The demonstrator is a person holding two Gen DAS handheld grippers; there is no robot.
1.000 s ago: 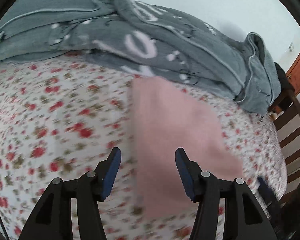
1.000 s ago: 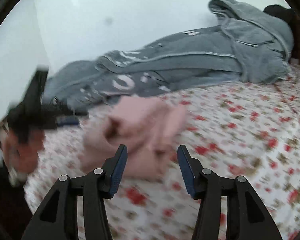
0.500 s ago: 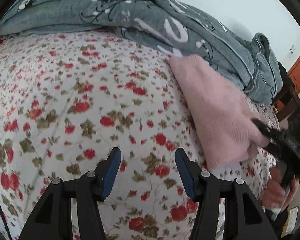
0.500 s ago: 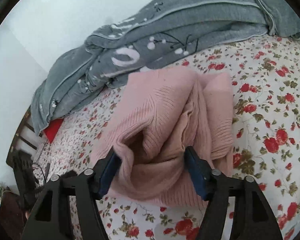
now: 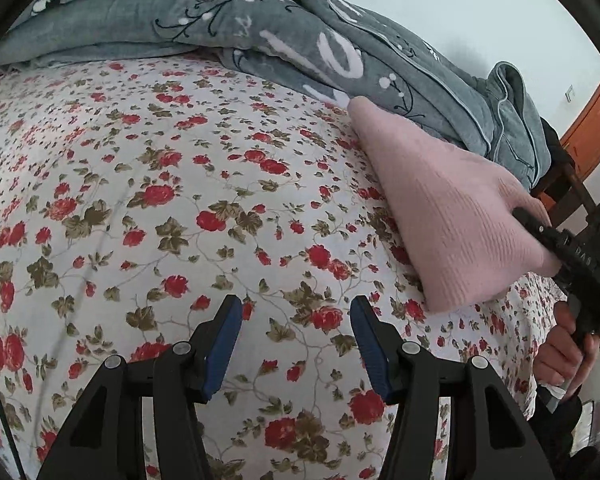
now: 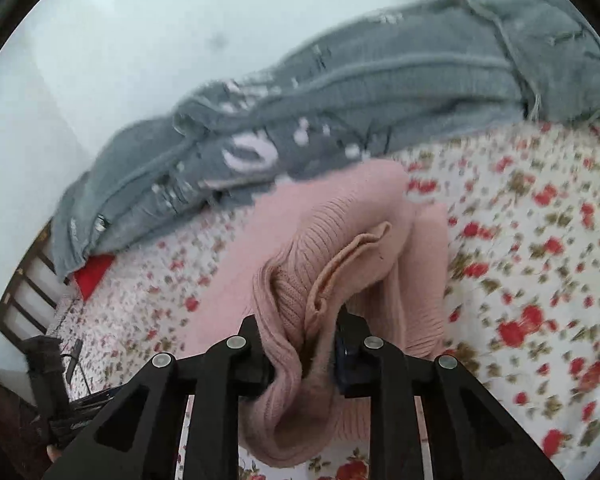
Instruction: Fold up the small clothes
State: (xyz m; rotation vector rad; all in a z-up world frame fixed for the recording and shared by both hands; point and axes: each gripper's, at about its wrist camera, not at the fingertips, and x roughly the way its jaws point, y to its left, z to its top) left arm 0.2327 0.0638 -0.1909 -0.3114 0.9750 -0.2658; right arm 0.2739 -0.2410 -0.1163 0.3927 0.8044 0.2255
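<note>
Knitwear bunched in your right hand-held gripper: its two black fingers are pinched in narrow on a thick fold of the pink sweater, ribbed edges bulging up between them. The rest of that sweater trails away from you across the bed, reaching to the edge of the grey blanket. That view is smeared, so finer detail is lost.

Your left hand-held gripper stands wide, blue pads well apart, nothing between them. Below it is only the floral sheet; whether the tips touch the cloth I cannot tell.

From the left camera the sweater lies as a long pink wedge on the bed, narrow end against the blanket, wide end lifted at the right where your other hand-held gripper has it, your right hand wrapped round the handle just below.

Count: one pink sweater, one grey blanket heaped along the far side by the wall, two hand-held grippers. A red item peeks from under the blanket's left end; a dark wooden slatted frame shows beyond it.
</note>
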